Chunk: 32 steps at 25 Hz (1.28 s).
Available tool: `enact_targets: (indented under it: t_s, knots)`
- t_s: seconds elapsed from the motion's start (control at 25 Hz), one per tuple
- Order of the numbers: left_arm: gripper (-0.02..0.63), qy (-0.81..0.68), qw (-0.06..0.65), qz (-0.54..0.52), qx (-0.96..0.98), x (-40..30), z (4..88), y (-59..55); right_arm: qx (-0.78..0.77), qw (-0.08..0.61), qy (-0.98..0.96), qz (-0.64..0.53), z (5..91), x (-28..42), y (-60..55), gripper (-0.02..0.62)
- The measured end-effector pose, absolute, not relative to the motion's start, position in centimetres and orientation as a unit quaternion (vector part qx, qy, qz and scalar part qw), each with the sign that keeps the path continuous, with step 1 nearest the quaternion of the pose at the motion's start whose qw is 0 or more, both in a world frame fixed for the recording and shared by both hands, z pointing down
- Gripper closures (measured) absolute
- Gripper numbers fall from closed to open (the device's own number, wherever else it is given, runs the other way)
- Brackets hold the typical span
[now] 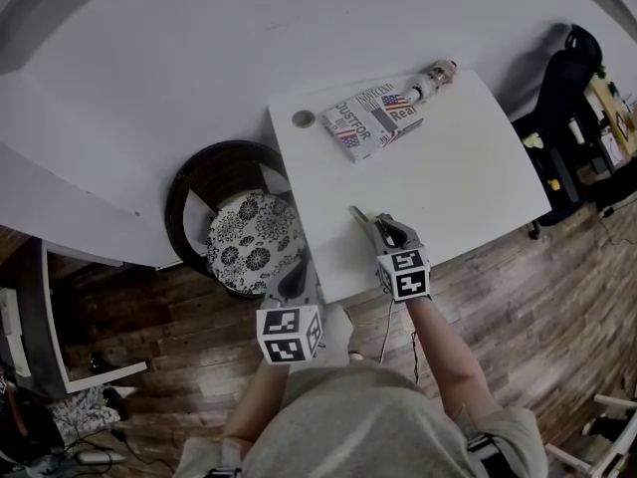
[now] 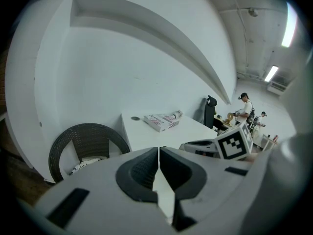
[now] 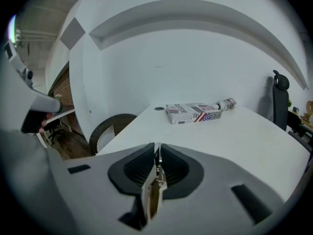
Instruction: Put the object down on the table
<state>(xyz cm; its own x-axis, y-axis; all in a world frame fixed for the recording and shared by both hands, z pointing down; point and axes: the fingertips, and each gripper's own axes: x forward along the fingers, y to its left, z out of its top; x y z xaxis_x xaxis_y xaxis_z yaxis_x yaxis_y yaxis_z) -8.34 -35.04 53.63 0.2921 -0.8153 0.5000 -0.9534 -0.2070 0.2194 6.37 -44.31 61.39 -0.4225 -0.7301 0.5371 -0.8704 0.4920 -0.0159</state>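
My right gripper (image 1: 381, 229) hovers over the near part of the white table (image 1: 448, 187), shut on a thin wooden clothespin (image 1: 358, 217) that sticks out past its fingertips toward the left. In the right gripper view (image 3: 157, 153) the clothespin (image 3: 153, 190) stands on edge between the dark pads, its metal spring showing. My left gripper (image 1: 297, 267) sits at the table's near left edge. Its jaws (image 2: 159, 153) are shut with nothing between them.
A flag-printed box (image 1: 373, 119) lies at the table's far side, with a small bottle-like thing (image 1: 436, 76) behind it and a round disc (image 1: 304, 119) to its left. A wicker chair (image 1: 224, 217) with a patterned cushion stands left of the table. A black office chair (image 1: 567, 78) is at the far right.
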Motion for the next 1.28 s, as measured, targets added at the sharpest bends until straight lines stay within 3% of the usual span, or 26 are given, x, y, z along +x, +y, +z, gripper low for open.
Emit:
enact_targets:
  t_s: [1.28]
  knots:
    - [0.595,-0.584,0.242,0.136,0.763,-8.4,53.0,-33.6,0.521,0.245,-0.802,0.159,62.0,9.8,-45.4,0.489]
